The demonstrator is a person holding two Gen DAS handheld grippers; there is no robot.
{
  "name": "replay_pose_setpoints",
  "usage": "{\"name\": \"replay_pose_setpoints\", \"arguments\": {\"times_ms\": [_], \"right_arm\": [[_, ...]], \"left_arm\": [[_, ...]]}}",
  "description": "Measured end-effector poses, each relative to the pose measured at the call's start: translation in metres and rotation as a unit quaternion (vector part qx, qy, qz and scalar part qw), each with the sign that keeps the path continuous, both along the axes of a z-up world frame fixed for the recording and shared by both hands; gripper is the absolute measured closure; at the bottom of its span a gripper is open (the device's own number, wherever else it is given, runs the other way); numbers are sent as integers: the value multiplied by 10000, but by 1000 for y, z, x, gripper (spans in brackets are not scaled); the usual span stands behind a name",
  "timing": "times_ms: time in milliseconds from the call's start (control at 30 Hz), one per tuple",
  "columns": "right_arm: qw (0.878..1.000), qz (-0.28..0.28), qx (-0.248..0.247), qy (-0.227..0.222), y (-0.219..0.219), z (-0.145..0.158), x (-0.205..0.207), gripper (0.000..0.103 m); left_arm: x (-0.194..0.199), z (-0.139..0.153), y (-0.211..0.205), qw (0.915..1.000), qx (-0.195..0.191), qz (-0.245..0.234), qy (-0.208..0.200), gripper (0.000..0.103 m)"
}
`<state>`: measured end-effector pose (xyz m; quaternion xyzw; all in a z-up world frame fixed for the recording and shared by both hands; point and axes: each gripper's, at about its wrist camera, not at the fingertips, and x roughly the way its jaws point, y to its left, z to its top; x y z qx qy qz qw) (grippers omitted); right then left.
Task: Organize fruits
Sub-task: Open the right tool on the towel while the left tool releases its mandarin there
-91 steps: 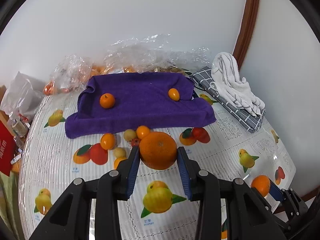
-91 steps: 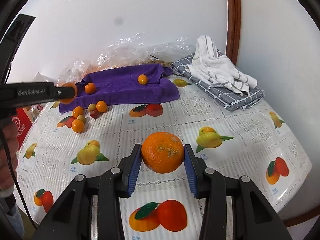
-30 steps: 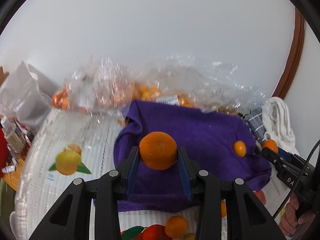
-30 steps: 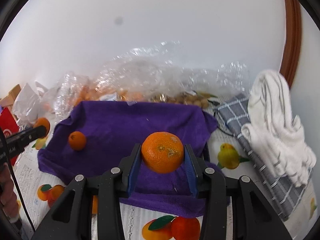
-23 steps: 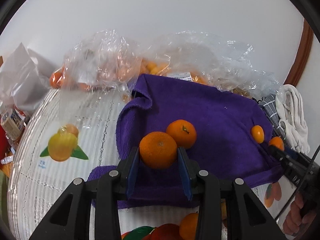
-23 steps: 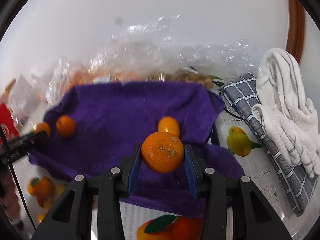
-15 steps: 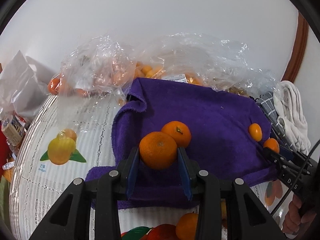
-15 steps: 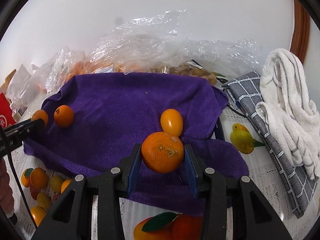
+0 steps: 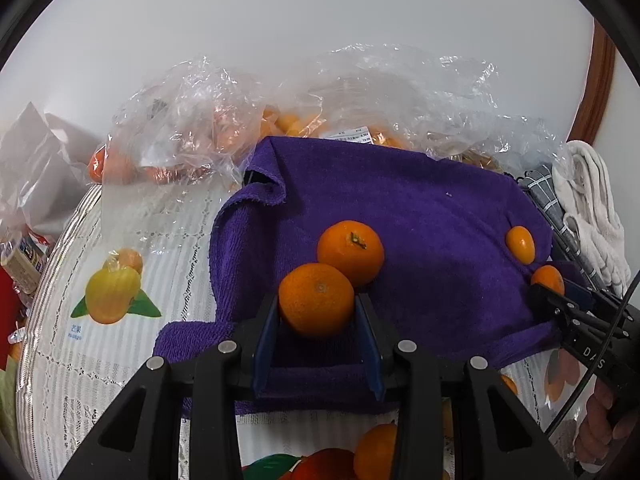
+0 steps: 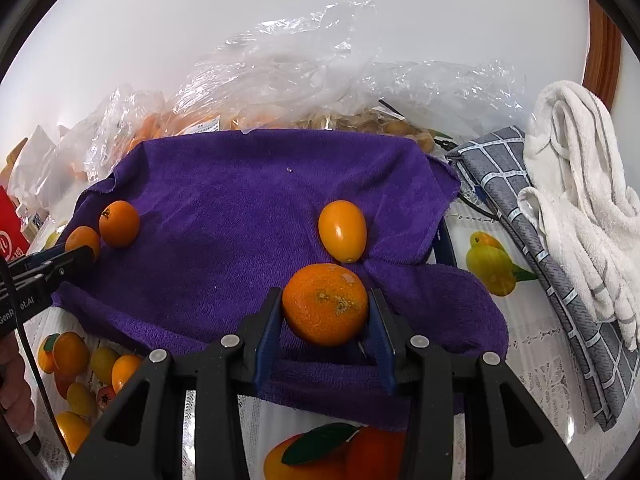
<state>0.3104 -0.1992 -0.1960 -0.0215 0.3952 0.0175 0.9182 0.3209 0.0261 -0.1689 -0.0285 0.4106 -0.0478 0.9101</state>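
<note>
Orange mandarin (image 9: 316, 299) between left hand-held gripper (image 9: 317, 322) pads.

Fruits gathered on a purple terry towel (image 10: 240, 216)

A round orange mandarin (image 9: 316, 300) is pinched in the left tool, touching a stemmed mandarin (image 9: 351, 252) at its 1 o'clock. A speckled orange mandarin (image 10: 325, 304) sits clamped in the right tool, a smooth oval kumquat (image 10: 342, 231) near its 12 o'clock.

On your towel (image 10: 240, 208): one mandarin (image 10: 119, 223) far left, one kumquat (image 10: 343, 231) right.
Behind towel: bags (image 10: 280, 76).
Right of towel: cloths (image 10: 576, 208).
</note>
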Motion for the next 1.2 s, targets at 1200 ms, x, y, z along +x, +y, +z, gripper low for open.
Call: {"name": "replay_pose_setpoints", "arguments": {"times_ms": [1200], "right_arm": [[9966, -395, -384, -605, 7, 32, -26, 30]], "left_arm": [[-15, 21, -1, 9984, 103, 129, -543, 50]]}}
